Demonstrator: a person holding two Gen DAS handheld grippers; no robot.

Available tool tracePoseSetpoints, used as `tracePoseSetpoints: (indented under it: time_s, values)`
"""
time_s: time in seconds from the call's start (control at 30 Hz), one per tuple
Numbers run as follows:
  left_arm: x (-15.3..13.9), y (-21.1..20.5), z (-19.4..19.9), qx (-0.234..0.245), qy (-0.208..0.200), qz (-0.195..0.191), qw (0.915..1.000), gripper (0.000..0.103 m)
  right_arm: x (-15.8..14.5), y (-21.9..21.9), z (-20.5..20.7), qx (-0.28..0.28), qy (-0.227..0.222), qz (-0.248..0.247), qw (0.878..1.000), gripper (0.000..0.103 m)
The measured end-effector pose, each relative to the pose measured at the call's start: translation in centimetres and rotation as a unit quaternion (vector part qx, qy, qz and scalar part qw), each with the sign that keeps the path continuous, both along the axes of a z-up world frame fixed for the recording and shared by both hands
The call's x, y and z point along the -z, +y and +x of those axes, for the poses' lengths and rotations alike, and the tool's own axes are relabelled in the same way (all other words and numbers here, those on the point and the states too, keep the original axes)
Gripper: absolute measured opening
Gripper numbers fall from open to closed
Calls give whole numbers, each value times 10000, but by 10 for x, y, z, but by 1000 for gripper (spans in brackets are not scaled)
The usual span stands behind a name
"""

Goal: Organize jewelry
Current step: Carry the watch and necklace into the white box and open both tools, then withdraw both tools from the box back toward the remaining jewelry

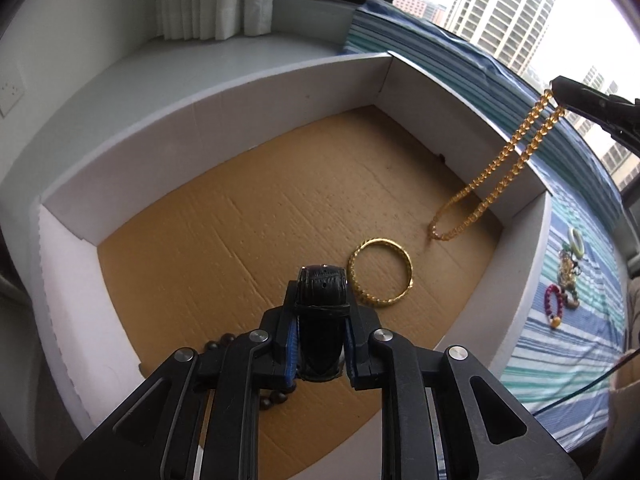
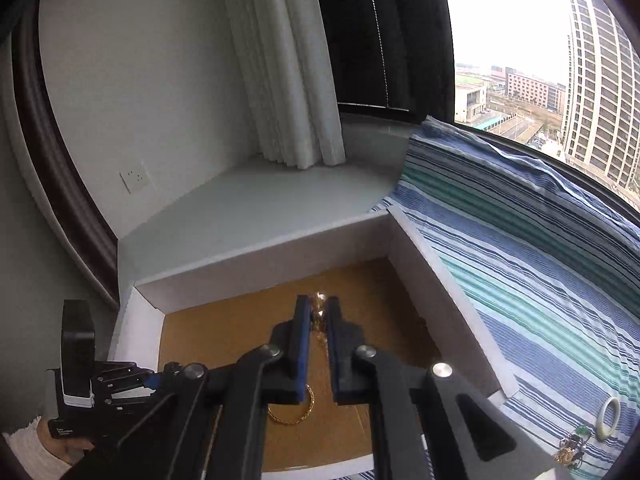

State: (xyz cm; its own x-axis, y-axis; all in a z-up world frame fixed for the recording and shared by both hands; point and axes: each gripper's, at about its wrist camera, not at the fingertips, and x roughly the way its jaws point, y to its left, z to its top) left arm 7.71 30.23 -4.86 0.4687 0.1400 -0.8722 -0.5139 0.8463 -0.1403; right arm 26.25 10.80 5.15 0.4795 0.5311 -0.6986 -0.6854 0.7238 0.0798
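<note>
Holding one strap (image 1: pixel 322 300), one claw (image 1: pixel 320 344); one bangle (image 1: pixel 380 274) boxed.

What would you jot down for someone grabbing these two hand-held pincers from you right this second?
Left gripper: shut on a black watch strap, held over the white box.
Right gripper: shut on an amber bead necklace; its lower loop touches the box's cardboard floor.
Done: gold bangle lies in the box, with dark beads partly hidden under the left gripper.
Left: release both pieces, then fetch the pale ring, red bead bracelet and tangled bits still on the striped cloth.
</note>
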Motion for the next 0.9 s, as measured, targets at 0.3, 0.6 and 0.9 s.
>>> tracePoseSetpoints:
  time_s: [0.3, 0.6, 0.9]
  values:
    - [-24, -21, -16, -169, -344, 463, 9982, 85, 9, -31, -10, 344, 139, -94, 9993, 60]
    - [-62, -97, -28, 366, -1050, 771, 9908, 98, -5, -95, -93, 758, -505, -144, 9957, 76]
    - [-51, -196, -14, 1242, -1342, 403, 9823, 99, 12, -197, -158, 1688, -797, -491, 9812, 78]
